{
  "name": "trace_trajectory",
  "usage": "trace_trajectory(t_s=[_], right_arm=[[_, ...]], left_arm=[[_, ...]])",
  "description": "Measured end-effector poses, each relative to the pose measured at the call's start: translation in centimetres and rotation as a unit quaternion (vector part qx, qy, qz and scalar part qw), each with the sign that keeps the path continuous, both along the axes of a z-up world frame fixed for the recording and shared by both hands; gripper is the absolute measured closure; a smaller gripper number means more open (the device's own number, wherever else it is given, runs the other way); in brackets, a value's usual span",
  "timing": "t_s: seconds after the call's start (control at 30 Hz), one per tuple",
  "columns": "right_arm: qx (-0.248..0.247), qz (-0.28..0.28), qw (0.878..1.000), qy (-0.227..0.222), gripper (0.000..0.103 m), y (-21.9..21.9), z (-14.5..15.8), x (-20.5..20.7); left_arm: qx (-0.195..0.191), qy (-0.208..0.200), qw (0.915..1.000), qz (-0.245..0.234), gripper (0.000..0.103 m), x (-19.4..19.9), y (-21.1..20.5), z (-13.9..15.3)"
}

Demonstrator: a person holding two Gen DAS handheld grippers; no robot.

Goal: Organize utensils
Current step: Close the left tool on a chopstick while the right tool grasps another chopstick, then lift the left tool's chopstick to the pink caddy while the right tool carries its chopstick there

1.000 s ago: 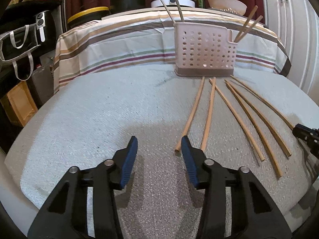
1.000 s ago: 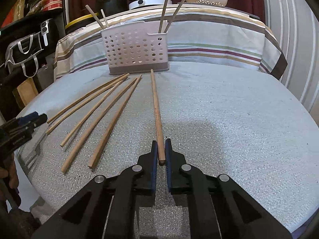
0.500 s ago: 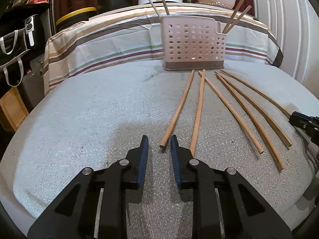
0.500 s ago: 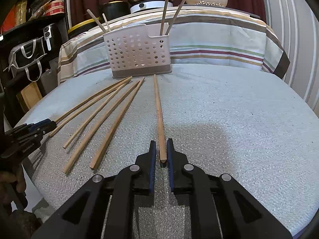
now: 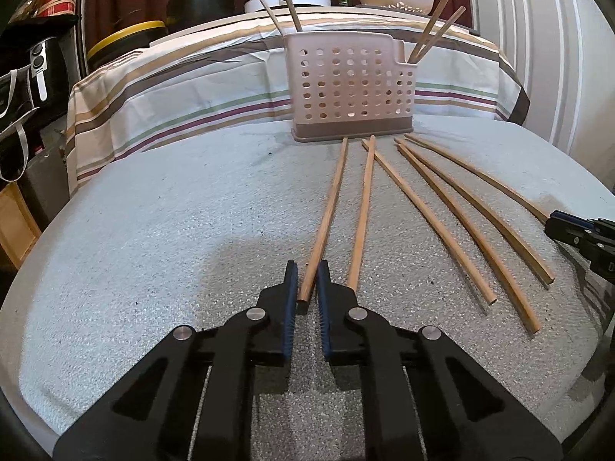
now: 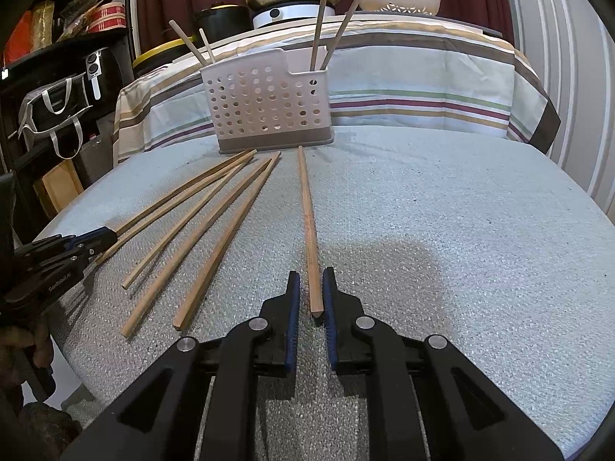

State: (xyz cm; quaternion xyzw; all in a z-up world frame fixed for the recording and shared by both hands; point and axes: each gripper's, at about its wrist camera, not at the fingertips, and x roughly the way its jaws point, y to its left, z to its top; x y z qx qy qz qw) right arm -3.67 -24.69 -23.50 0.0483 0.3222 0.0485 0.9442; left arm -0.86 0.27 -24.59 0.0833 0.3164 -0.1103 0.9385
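Grab step. Left claw (image 5: pixel 306 282) clamped on near end of leftmost chopstick (image 5: pixel 326 215), flat on tabletop (image 5: pixel 153 211). Right claw (image 6: pixel 311 294) clamped on rightmost chopstick (image 6: pixel 307 223). Next: lift both, tip upright, drop into basket (image 5: pixel 351 88) straight ahead.

The right gripper (image 6: pixel 311 296) clamps a chopstick (image 6: pixel 307 223) near the perforated caddy (image 6: pixel 269 103).

Black plastic tongs (image 5: pixel 307 280) with ribbed blue pads (image 5: pixel 291 299) and round silver rivets (image 5: pixel 256 313)
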Motion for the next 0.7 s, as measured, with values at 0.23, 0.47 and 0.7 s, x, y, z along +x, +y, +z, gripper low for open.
trace_trajectory(t_s=[0.23,0.47,0.7], right_arm=[[0.007,0.006,1.000,-0.001,0.090,-0.1,0.0,-0.1],[0.007,0.010,1.000,-0.005,0.096,0.2,0.2,-0.4],[0.001,0.005,0.999,-0.038,0.096,0.4,2.1,-1.3]], left_arm=[[0.012,-0.014,0.9998,-0.008,0.094,-0.4,-0.3,0.2],[0.009,-0.029,0.9995,-0.009,0.096,-1.2,-0.2,1.1],[-0.010,-0.055,0.9985,-0.002,0.096,-2.2,0.4,3.5]])
